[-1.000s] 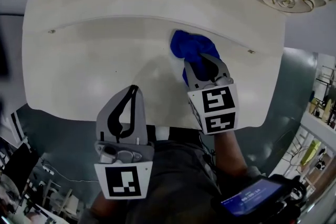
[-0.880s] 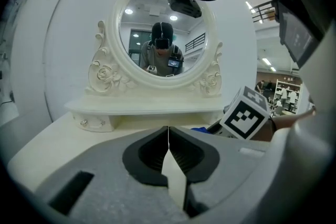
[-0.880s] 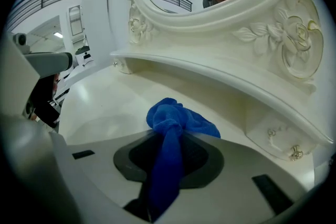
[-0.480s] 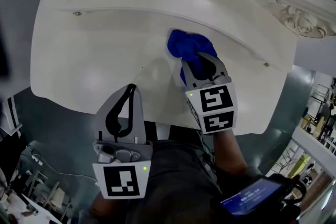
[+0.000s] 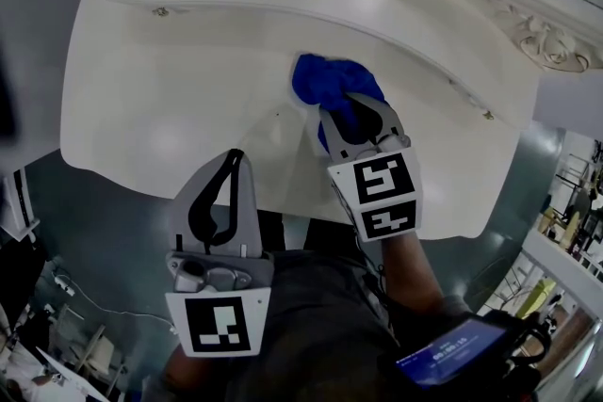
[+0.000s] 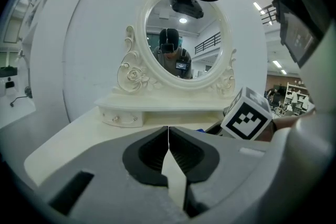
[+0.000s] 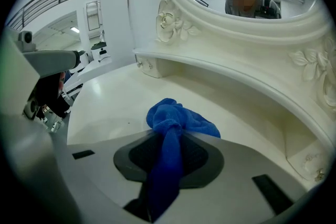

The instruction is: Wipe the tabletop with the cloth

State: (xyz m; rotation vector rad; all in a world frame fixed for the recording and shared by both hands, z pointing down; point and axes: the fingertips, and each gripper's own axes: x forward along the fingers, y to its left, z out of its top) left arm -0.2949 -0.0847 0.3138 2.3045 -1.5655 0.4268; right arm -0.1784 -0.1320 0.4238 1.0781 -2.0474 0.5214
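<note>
Cloth [image 5: 327,84] leftward, half behind right gripper [image 5: 351,111]

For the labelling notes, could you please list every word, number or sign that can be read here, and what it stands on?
None reads clearly.
Device screen: pale characters, too small and blurred to read.
Cubes on the left tongs and right tongs: black-and-white square patterns only, no letters.

Cloth [image 5: 328,82] lies on tabletop [image 5: 188,113], before mirror [image 6: 185,34].
</note>
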